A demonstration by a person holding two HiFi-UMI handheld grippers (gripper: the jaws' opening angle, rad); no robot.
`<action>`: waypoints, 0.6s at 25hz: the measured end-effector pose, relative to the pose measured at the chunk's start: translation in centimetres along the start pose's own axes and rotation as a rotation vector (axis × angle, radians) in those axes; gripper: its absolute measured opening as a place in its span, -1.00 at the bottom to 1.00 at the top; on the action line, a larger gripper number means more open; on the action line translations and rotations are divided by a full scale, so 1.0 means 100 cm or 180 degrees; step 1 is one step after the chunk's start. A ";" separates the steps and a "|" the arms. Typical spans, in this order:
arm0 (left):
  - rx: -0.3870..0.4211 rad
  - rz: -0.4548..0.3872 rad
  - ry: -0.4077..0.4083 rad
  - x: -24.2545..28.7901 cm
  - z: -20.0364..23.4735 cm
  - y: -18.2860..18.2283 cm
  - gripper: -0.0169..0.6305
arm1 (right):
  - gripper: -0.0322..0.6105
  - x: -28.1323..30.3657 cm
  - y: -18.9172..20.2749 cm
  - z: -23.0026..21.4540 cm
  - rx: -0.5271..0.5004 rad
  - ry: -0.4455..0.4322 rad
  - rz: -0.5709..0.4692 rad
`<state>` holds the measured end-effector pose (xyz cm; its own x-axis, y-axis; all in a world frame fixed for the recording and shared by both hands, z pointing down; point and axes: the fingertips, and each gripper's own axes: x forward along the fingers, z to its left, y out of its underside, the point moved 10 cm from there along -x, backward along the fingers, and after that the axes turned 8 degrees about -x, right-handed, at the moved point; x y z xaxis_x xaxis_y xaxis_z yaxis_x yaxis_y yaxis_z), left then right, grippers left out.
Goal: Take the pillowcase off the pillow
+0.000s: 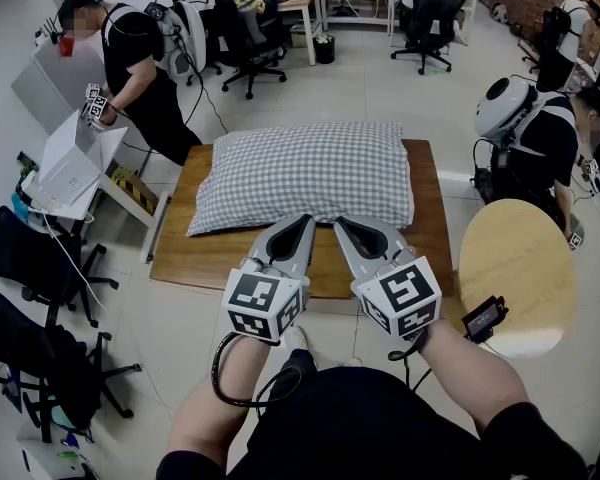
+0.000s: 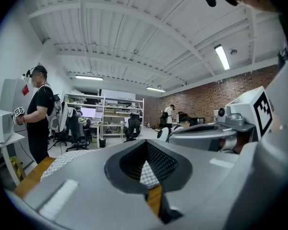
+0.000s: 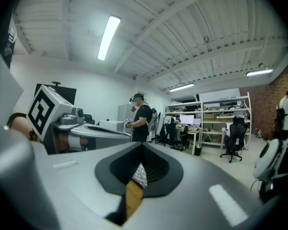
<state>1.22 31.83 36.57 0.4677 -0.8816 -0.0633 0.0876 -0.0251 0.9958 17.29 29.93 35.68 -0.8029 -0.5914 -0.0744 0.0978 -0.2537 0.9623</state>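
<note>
A pillow in a grey-and-white checked pillowcase [image 1: 305, 176] lies flat on a low wooden table [image 1: 195, 253]. In the head view my left gripper [image 1: 308, 221] and right gripper [image 1: 338, 224] are held level side by side, their tips just short of the pillow's near edge. Both are shut with nothing between the jaws. In the left gripper view a sliver of the checked pillowcase [image 2: 147, 173] and the table [image 2: 155, 199] shows through the jaw gap. The right gripper view shows the same pillowcase [image 3: 139, 175] and table [image 3: 132, 198].
A round wooden table [image 1: 517, 268] stands close on my right with a small black device [image 1: 483, 317] at its edge. A person in black [image 1: 140, 68] stands at a white desk to the left. Another person [image 1: 535, 138] crouches to the right. Black office chairs [image 1: 40, 258] line the left side.
</note>
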 end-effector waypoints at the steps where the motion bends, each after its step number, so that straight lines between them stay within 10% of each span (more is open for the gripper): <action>1: 0.0001 -0.0001 -0.0013 0.001 0.003 0.000 -0.94 | -0.89 0.003 0.001 -0.001 0.0000 -0.0003 0.0003; 15: -0.0059 0.0017 -0.0295 0.021 0.102 0.006 -0.94 | -0.89 0.092 0.020 -0.011 -0.0018 -0.0090 0.0048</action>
<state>-6.69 25.19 37.72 0.3848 -0.9216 -0.0508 0.1020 -0.0122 0.9947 10.80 23.14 36.64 -0.8177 -0.5733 -0.0524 0.1133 -0.2495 0.9617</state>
